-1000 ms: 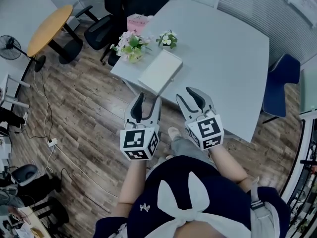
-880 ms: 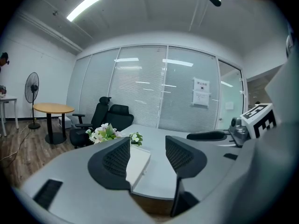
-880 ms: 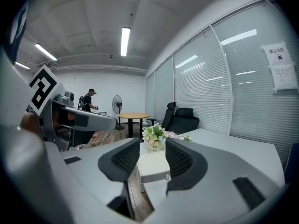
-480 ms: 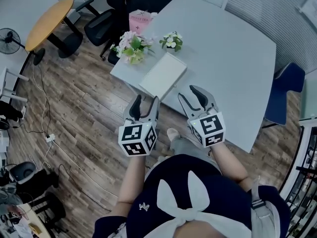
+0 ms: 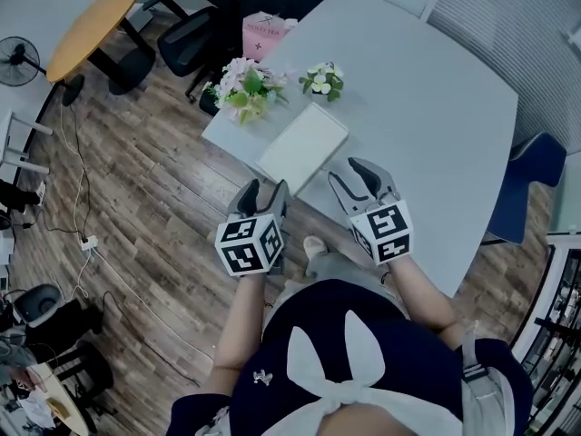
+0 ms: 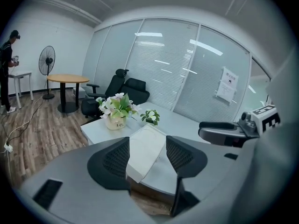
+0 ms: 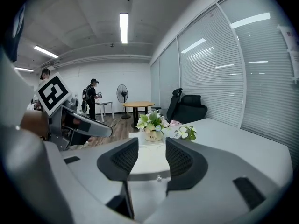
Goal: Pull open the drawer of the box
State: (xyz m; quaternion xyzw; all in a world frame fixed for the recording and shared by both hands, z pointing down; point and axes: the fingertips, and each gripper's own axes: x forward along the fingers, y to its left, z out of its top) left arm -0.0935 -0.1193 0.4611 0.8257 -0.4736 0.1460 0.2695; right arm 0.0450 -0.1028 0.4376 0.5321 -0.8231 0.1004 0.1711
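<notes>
Approach to the box, seen from the head and from both claws. The box, flat and white, lies on the grey worktop close to its near corner, with a flower pot and a smaller plant beyond it.

The left claw hangs off the worktop's edge, over the wooden floor. The box lies ahead of it and a little to the right, clear of both pads. The right claw sits over the worktop's near edge, with the box ahead and to its left, also untouched.

The jaws of both claws have just been opening and now stand wide apart, with nothing between the pads.

In the right gripper view a small round knob on the box's near face lines up with the gap between the jaws (probably the drawer's pull). The wide spread and the level, forward aim suggest preparation. The right claw seems placed to take the knob, and the left to steady the box's body. The drawer appears closed.
</notes>
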